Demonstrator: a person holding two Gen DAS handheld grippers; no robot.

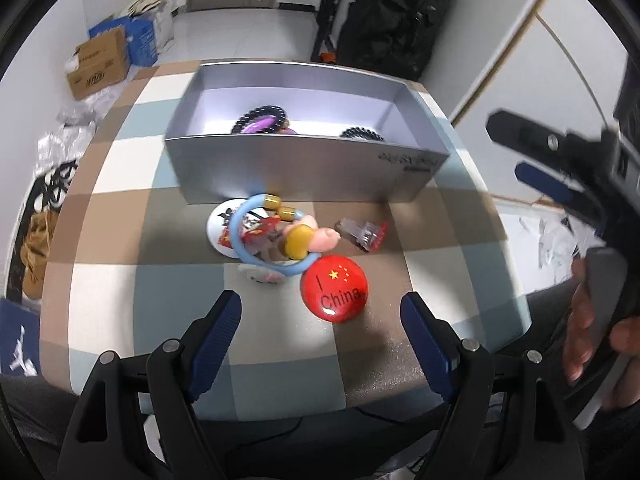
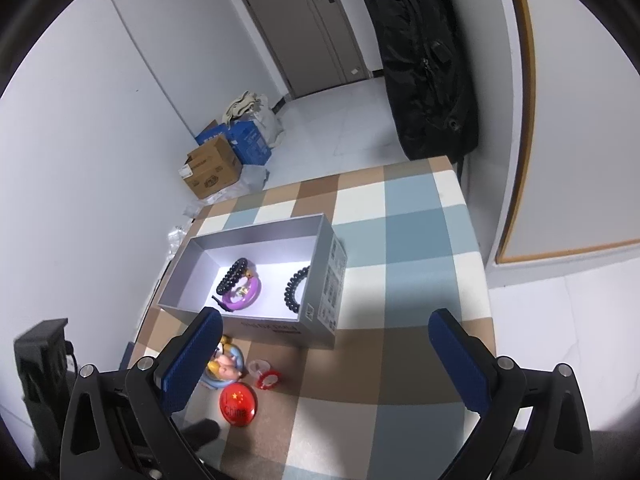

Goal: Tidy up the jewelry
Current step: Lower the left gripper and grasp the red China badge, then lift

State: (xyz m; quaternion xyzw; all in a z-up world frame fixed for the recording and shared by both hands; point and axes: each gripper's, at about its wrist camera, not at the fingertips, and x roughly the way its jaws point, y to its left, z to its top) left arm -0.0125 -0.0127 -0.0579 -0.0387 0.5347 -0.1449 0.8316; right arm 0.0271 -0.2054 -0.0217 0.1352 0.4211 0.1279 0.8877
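Several small pieces lie loose on the checked tabletop [image 1: 120, 184], bunched just in front of the near wall of the grey box [image 1: 304, 168]: a pale blue bangle [image 1: 262, 264] with gold beads, draped over a little figurine [image 1: 308, 240] and a white round badge [image 1: 218, 226], with a clear-and-red clip [image 1: 364, 234] to one side and a red badge [image 1: 335, 289] nearest the tabletop's front edge. Inside the box already sit a dark beaded bracelet [image 2: 236, 274], a purple bangle [image 2: 242, 296] and a second dark bead string [image 2: 296, 288]. That red badge looks light, stiff and glossy, domed on top, so I'd expect pads to slide off its face; taking it across the rim from both sides seems safer. The blue bangle looks rigid and thin and is tangled with its neighbours, so lifting it by the free arc could drag the figurine along. Left gripper [image 1: 322, 320] hangs over the red badge with its jaws spread wide, holding and touching nothing. Right gripper [image 2: 326, 360] hangs over the tabletop beside the box, also spread and empty.
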